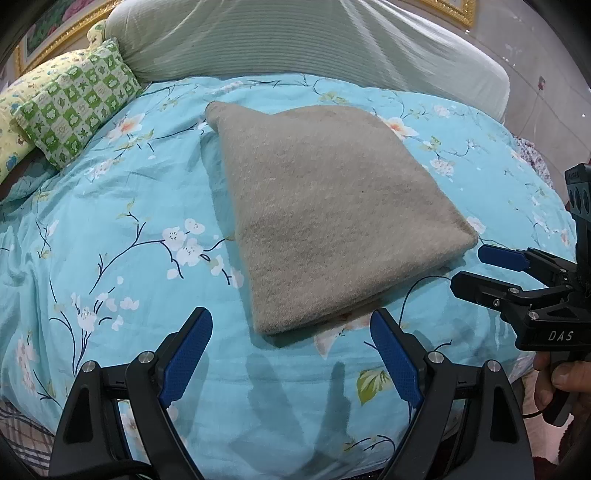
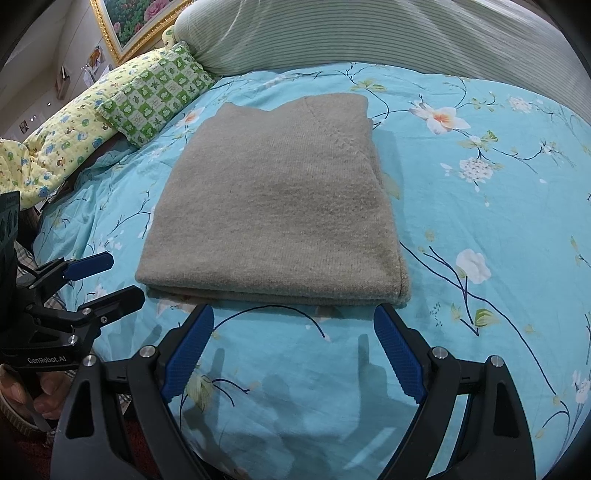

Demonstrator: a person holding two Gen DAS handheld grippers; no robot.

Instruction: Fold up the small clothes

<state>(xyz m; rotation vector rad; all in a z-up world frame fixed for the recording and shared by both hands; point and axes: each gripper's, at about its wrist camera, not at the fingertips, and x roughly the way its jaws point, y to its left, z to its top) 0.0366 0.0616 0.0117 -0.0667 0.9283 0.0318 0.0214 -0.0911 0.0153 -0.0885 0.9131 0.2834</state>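
Observation:
A grey knitted garment (image 1: pixel 332 206) (image 2: pixel 273 199) lies folded into a thick square on the turquoise floral bedspread (image 1: pixel 122 229) (image 2: pixel 480 206). My left gripper (image 1: pixel 291 321) hovers just short of the fold's near corner, jaws wide apart with nothing between the blue pads. My right gripper (image 2: pixel 293 317) stands open in front of the fold's near edge, also empty. Each gripper shows in the other's view: the right gripper (image 1: pixel 469 269) is by the garment's right corner, the left gripper (image 2: pixel 122 277) by its left corner. Neither touches the cloth.
A green patterned pillow (image 1: pixel 77 114) (image 2: pixel 159 92) and a yellow one (image 2: pixel 62 136) lie at the back left. A pale green striped bolster (image 1: pixel 295 40) (image 2: pixel 406 33) runs along the head of the bed. A hand (image 1: pixel 565 380) holds the right gripper's handle.

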